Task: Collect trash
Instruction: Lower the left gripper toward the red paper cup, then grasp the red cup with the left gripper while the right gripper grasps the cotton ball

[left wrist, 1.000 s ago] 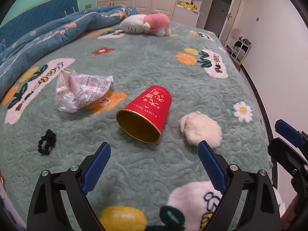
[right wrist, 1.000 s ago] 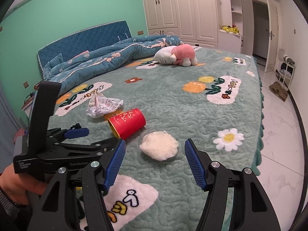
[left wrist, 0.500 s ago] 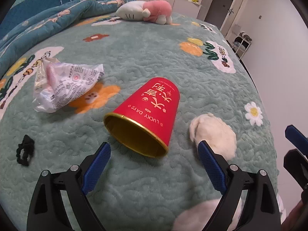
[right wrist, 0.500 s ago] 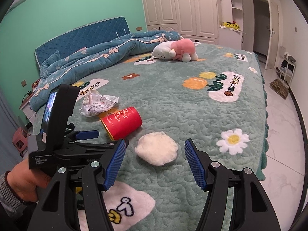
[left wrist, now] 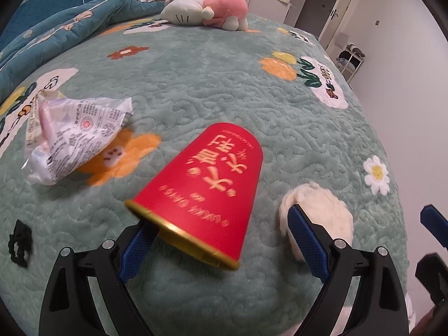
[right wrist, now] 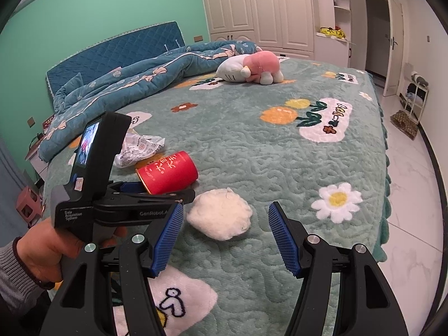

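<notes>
A red paper cup [left wrist: 207, 184] with a gold rim lies on its side on the green bedspread, mouth toward me. My left gripper [left wrist: 221, 238] is open, its fingers on either side of the cup's mouth; the left fingertip is hidden behind the rim and the right pad stands clear of the cup. Beside the cup's right side lies a white fluffy wad [left wrist: 324, 207], partly behind that right finger. A crumpled white wrapper [left wrist: 78, 128] lies to the left. My right gripper [right wrist: 226, 224] is open just short of the white wad [right wrist: 221, 212], nothing between its pads. The red cup [right wrist: 170, 172] lies beyond.
A black hair tie [left wrist: 19, 240] lies at the left. A pink and white plush toy [right wrist: 249, 67] and a rumpled blue quilt [right wrist: 134, 84] sit farther up the bed. The bed's edge [right wrist: 383, 168] drops to a white floor on the right. A hand [right wrist: 42, 246] holds the left gripper.
My left gripper has moved forward and down to the red cup, so the cup's mouth now lies between its fingers. The right gripper has hardly moved.
</notes>
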Tool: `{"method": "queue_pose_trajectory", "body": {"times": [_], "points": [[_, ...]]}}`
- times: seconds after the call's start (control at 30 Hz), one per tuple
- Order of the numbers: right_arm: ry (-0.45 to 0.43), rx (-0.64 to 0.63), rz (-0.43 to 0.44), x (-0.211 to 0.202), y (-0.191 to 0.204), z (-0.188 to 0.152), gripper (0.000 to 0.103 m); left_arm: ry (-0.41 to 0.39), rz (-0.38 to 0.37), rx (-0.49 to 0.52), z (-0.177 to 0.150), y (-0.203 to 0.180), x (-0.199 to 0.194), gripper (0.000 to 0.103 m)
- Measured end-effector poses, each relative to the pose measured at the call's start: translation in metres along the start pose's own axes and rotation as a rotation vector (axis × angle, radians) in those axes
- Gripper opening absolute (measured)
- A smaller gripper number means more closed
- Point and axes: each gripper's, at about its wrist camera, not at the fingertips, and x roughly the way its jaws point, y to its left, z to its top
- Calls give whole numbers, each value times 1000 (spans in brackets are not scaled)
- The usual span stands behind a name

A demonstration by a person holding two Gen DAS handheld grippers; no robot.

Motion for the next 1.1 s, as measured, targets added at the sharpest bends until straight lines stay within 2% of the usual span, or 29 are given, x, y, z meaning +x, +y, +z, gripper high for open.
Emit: {"method": "queue_pose_trajectory", "body": {"times": [0.27, 0.3, 0.33, 0.37, 0.4, 0.43, 0.47, 0.6, 0.83, 1.03, 1.1], "points": [[5, 0, 2, 4, -2, -2, 64, -5, -8, 15, 6, -4, 8, 89], [5, 0, 3, 4, -2, -2, 64, -10, -12, 16, 6, -4, 7, 74], [6, 0, 2, 4, -2, -2, 64, -7, -15, 20, 7, -4, 8, 66], [7, -1, 1, 4, -2, -2, 64, 2, -7, 24, 7, -4, 9, 53], [8, -1, -1, 5, -2, -2, 64, 3, -5, 24, 7, -2, 9, 34], [9, -1, -1, 6, -2, -2, 64, 3, -20, 19, 7, -1, 8, 27], [9, 0, -1, 6, -2, -2, 64, -1, -31, 9, 7, 1, 7, 24], [8, -3, 4, 8, -2, -1, 64, -30, -10, 33, 8, -1, -5, 8], [8, -13, 10, 12, 0, 0, 64, -58, 11, 30, 7, 6, -24, 6], [22, -23, 8, 23, 0, 1, 64, -103, 73, 57, 8, 11, -43, 6], [36, -25, 16, 28, 1, 1, 64, -107, 69, 50, 9, 13, -45, 6]]}}
